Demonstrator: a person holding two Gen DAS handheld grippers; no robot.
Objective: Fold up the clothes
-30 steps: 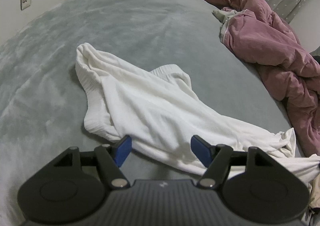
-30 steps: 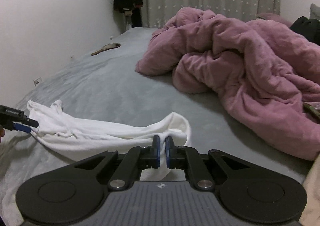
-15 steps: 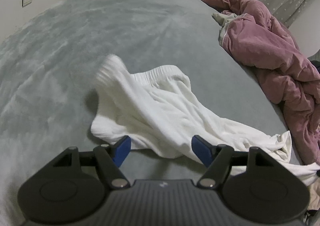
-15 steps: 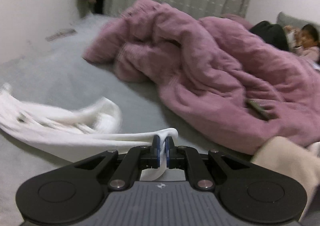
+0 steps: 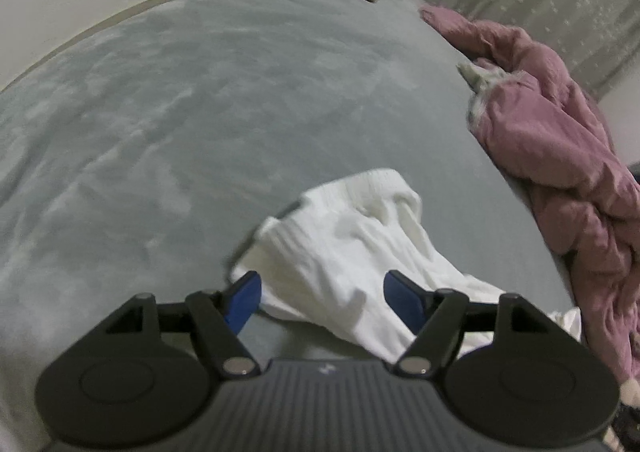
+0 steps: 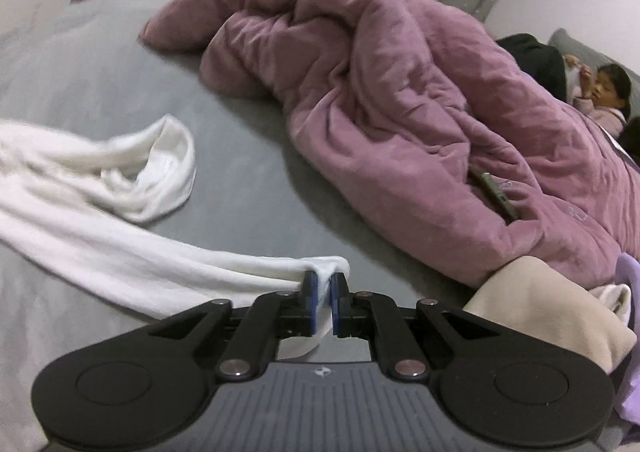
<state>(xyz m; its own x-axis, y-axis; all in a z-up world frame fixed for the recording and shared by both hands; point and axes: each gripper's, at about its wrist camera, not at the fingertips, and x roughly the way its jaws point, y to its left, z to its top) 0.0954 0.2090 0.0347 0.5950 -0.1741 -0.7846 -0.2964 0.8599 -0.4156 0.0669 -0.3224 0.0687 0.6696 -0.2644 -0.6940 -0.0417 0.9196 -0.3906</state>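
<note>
**White garment pinched at one end, stretched across the bed**

The right hand-held gripper (image 6: 325, 284) has its blue pads clamped together on a bunched edge of the white garment (image 6: 120, 252), a small fold of cloth poking up between them. From there the fabric runs left in a long band across the grey bed (image 6: 248, 187), with a looped cuff lying further out. The left hand-held gripper (image 5: 322, 298) is spread wide, its pads apart on either side of the garment's (image 5: 352, 252) ribbed end, gripping nothing. A rumpled pink duvet (image 6: 400, 99) lies heaped beyond, on the right side of the bed. Beige cloth (image 6: 540, 316) sits beside the right gripper.
</note>
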